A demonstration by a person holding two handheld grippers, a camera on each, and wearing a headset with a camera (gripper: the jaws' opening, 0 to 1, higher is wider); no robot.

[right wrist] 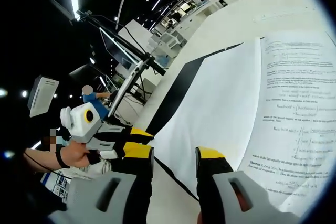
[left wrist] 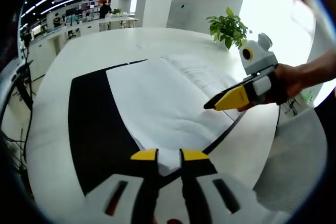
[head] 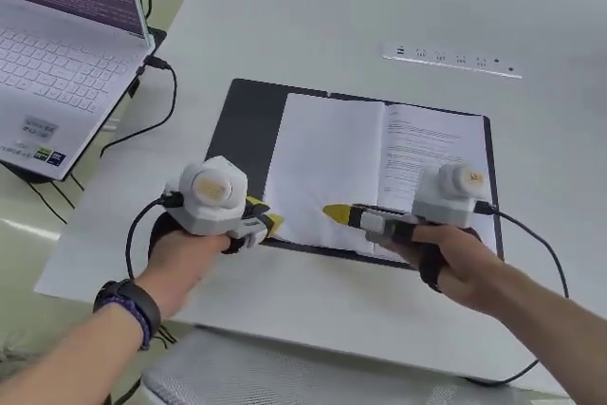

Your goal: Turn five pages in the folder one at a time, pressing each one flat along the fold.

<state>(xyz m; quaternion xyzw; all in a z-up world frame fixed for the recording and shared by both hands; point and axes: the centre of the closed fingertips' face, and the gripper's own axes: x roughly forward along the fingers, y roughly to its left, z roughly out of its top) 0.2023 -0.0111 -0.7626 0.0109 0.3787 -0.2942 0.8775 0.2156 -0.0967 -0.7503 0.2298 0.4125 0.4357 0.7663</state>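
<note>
A black folder (head: 247, 130) lies open on the white table. Its left page (head: 322, 158) is blank and its right page (head: 432, 154) is printed. My left gripper (head: 268, 225) sits at the blank page's near left corner, jaws a little apart; that corner (left wrist: 168, 163) shows between its tips (left wrist: 169, 155). My right gripper (head: 334, 211) hovers over the blank page's near edge, pointing left at the other gripper. Its jaws (right wrist: 174, 153) stand open over the blank page (right wrist: 210, 108), beside the printed page (right wrist: 299, 114). Nothing is held.
A white laptop (head: 57, 35) stands at the far left, with black cables (head: 156, 120) running between it and the folder. A power strip (head: 450, 57) lies beyond the folder. The table's near edge (head: 313, 329) is just behind my hands.
</note>
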